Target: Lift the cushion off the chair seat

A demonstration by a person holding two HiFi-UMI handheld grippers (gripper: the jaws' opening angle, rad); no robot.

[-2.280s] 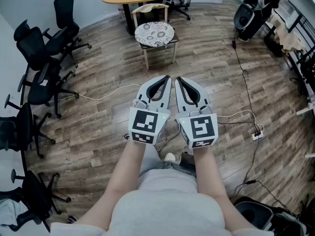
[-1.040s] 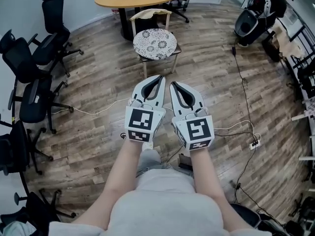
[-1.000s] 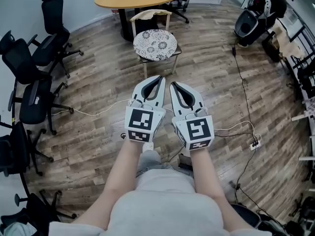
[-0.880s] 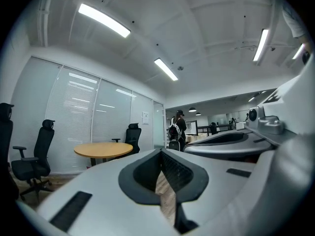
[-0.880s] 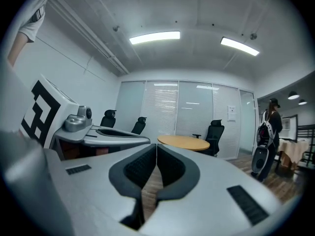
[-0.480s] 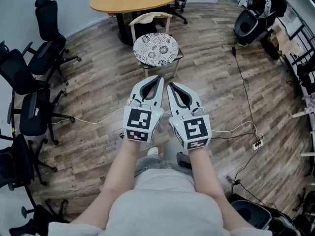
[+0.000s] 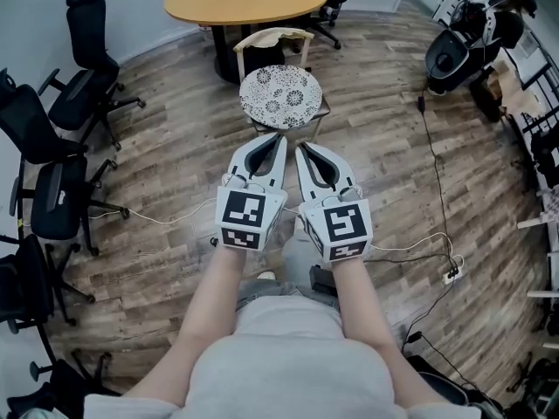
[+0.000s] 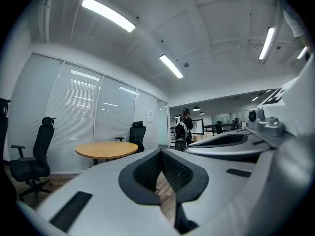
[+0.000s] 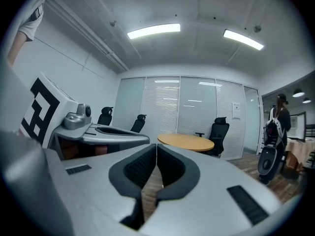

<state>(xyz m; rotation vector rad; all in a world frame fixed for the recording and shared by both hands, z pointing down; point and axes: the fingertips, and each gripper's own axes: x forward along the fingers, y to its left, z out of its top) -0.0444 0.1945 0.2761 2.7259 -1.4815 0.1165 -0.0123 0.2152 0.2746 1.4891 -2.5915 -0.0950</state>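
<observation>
Left gripper (image 7: 280, 135) and right gripper (image 7: 299, 146) neared the cushion (image 7: 280, 97); wall notice (image 8: 148, 113) seemingly illegible.

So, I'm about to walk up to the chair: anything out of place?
Nothing spilled or damaged. The cushion lies flat on the chair. Only loose cables trail across the floor short of the chair, a possible trip hazard.

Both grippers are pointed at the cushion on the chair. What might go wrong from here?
1. The left gripper and right gripper are both shut and empty. If they are not opened first, they would likely shove the cushion instead of gripping it.
2. A white cable lies on the floor just left of the grippers and may catch a foot.
</observation>
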